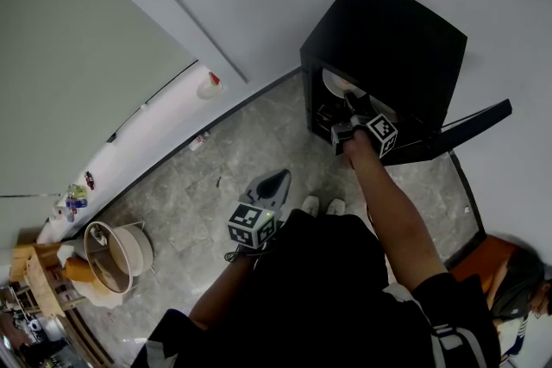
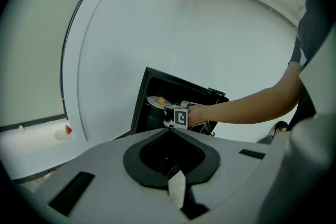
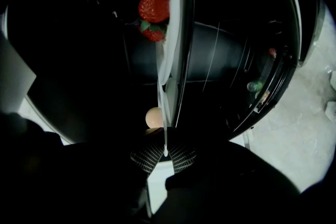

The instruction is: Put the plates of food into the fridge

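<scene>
Round bin (image 1: 138,252), grey stone floor (image 1: 207,185)

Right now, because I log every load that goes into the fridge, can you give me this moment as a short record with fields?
Right gripper: fingers shut on the rim of the white plate, which is at the fridge opening
On the plate: strawberry; round beige piece
Fridge: black, door open
Left gripper: low by the person's body, shut, holding nothing
</scene>
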The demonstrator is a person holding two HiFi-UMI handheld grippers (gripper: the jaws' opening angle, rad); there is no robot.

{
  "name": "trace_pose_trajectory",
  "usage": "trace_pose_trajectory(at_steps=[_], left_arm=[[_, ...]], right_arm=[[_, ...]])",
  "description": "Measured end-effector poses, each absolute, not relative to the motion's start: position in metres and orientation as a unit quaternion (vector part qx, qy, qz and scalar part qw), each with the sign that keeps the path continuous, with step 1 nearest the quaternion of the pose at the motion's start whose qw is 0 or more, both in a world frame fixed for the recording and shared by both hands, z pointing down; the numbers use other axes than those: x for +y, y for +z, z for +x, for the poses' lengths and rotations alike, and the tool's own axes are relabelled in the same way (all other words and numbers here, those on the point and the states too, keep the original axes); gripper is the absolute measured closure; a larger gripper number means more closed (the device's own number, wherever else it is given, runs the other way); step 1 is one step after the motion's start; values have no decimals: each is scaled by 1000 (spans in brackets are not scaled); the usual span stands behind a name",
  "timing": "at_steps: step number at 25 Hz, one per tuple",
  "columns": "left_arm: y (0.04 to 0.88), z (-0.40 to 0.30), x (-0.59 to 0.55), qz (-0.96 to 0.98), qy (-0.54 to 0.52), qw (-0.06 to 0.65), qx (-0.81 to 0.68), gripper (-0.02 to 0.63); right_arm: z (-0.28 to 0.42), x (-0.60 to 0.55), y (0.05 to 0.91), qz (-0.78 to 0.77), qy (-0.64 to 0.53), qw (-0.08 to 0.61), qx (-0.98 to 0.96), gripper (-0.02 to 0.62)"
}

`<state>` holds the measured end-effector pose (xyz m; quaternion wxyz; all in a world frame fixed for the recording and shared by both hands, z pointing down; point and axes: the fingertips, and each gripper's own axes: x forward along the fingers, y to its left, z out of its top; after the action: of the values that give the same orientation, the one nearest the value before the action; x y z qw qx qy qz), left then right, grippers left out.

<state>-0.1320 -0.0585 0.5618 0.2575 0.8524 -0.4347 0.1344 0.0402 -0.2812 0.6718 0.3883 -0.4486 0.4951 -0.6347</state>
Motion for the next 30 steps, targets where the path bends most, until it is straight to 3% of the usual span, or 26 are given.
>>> trace_pose_trajectory(at_steps=[11, 13, 14, 19, 25, 30], left_arm=[[560, -125, -55, 854, 136, 257, -432, 584], [561, -123, -54, 855, 138, 256, -429, 584], [561, -121, -53, 856, 137, 256, -428, 584], [556, -115, -53, 862, 134, 255, -418, 584], [555, -107, -55, 871, 132, 245, -404, 584], [555, -101, -58, 878, 128, 239, -395, 584]], right_arm=[[41, -277, 672, -459, -633, 379, 496, 557], [38, -273, 670, -453, -627, 357, 524, 456], [35, -271, 669, -448, -624, 347, 538, 440], [22, -249, 656, -431, -602, 300, 602, 440], [14, -220, 625, -437, -497, 202, 722, 442], [10, -196, 595, -422, -409, 156, 794, 483]])
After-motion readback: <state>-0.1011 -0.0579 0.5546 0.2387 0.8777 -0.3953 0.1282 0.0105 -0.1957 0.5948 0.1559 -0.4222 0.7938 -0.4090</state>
